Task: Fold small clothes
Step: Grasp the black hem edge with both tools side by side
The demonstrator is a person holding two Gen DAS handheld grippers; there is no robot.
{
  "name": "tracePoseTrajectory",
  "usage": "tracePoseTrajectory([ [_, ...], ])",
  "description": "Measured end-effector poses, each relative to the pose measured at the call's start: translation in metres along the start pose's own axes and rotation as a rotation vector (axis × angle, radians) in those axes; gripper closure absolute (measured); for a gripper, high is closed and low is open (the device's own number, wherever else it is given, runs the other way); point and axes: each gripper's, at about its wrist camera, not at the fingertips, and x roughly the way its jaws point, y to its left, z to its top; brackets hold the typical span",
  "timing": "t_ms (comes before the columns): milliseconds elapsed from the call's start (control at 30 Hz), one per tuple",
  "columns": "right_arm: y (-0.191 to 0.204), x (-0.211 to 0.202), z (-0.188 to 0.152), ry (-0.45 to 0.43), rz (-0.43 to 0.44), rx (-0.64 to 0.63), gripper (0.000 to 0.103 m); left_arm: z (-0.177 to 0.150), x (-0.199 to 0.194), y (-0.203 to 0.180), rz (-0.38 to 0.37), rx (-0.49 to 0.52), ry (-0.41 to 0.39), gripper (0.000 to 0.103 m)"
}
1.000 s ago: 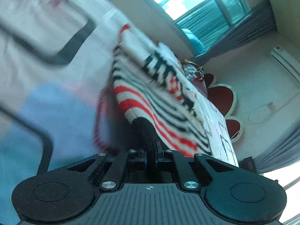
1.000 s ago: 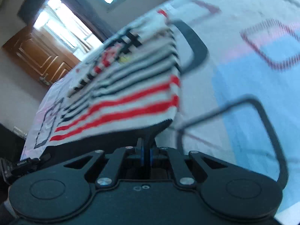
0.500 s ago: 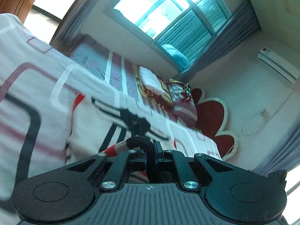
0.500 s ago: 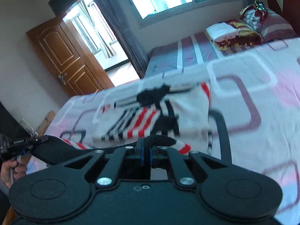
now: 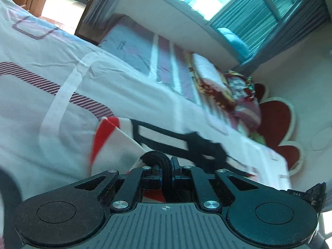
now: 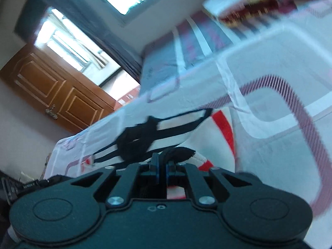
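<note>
1. Two wrist views are given. In the left wrist view, the left gripper [image 5: 166, 171] is seen with its jaws closed almost fully on a black knitted hem of the striped garment [image 5: 124, 139]. The rest of the garment is spread ahead of the jaws on the patterned bedsheet [image 5: 51, 47], with a red band at its left edge and black lines and a dark knot-like mark further right. The headboard [image 5: 276, 128] and folded bedding lie beyond, at the far end of the bed.

2. In the right wrist view, the right gripper [image 6: 160, 166] is seen closed tight on another stretch of the same black hem. The striped garment [image 6: 180, 124] is laid out ahead of the jaws, with its red band to the right. A wooden door [image 6: 51, 89] stands at the left.

3. The governing relation: the held hem lies nearest both pairs of jaws, and the body of the garment extends away from them across the bed. Neither hand is judged nearer; the hem is shared between them.

4. Compared with the frames one second earlier, where the striped cloth hung close before both cameras, the garment is now seen lower and flatter on the bedsheet, and more of the room is revealed. Both grips are unchanged.
</note>
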Motion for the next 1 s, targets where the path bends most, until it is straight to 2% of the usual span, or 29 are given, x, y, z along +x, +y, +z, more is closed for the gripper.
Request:
tracePoseTrajectory([
  [67, -0.017, 0.032, 0.006, 0.012, -0.032, 0.011, 0.097, -0.001, 0.022, 0.001, 0.009, 0.016, -0.023, 0.095],
  [133, -0.027, 0.053, 0.006, -0.017, -0.026, -0.004, 0.097, -0.005, 0.034, 0.001, 0.005, 0.028, -0.060, 0.086],
  [200, -0.033, 0.058, 0.004, -0.086, 0.015, 0.002, 0.094, -0.009, 0.038, 0.003, -0.005, 0.036, -0.116, 0.033],
  [233, -0.036, 0.059, 0.002, -0.098, 0.035, 0.017, 0.092, -0.012, 0.036, 0.001, 0.013, 0.050, -0.171, 0.026],
  [267, -0.037, 0.060, 0.000, -0.110, 0.055, 0.015, 0.085, -0.010, 0.036, 0.003, 0.027, 0.054, -0.196, 0.023],
  [333, -0.038, 0.059, -0.002, -0.129, 0.073, 0.000, 0.081, -0.005, 0.040, 0.008, 0.016, 0.037, -0.189, 0.023],
  [433, -0.041, 0.056, 0.000, -0.132, 0.109, 0.022, 0.072, -0.001, 0.041, 0.007, 0.027, 0.090, -0.188, 0.023],
  [467, -0.040, 0.048, 0.001, -0.164, 0.099, 0.020, 0.064, -0.001, 0.040, 0.004, 0.025, 0.117, -0.187, 0.023],
  [500, -0.038, 0.040, 0.002, -0.209, 0.086, 0.017, 0.039, -0.001, 0.040, 0.001, 0.029, 0.146, -0.182, 0.024],
  [533, -0.036, 0.030, 0.002, -0.259, 0.070, 0.009, 0.027, -0.002, 0.041, -0.002, 0.044, 0.181, -0.166, 0.026],
  [567, -0.035, 0.021, 0.002, -0.292, 0.065, -0.010, 0.023, -0.002, 0.044, -0.006, 0.067, 0.215, -0.141, 0.033],
  [600, -0.034, 0.017, 0.003, -0.295, 0.068, -0.029, 0.028, -0.003, 0.047, -0.008, 0.074, 0.242, -0.119, 0.039],
  [700, -0.026, 0.015, 0.003, -0.261, 0.023, -0.124, 0.039, -0.010, 0.046, -0.015, 0.091, 0.312, -0.133, 0.040],
  [800, -0.016, 0.021, 0.001, -0.222, -0.022, -0.203, 0.043, -0.010, 0.037, -0.011, 0.064, 0.254, -0.187, 0.040],
  [867, -0.010, 0.029, -0.001, -0.203, -0.038, -0.238, 0.043, -0.010, 0.030, -0.008, 0.076, 0.234, -0.219, 0.040],
  [933, -0.005, 0.036, -0.003, -0.179, -0.057, -0.267, 0.046, -0.010, 0.027, -0.008, 0.067, 0.237, -0.221, 0.040],
  [1000, 0.000, 0.046, -0.004, -0.157, -0.081, -0.305, 0.049, -0.009, 0.028, -0.009, 0.095, 0.275, -0.212, 0.040],
])
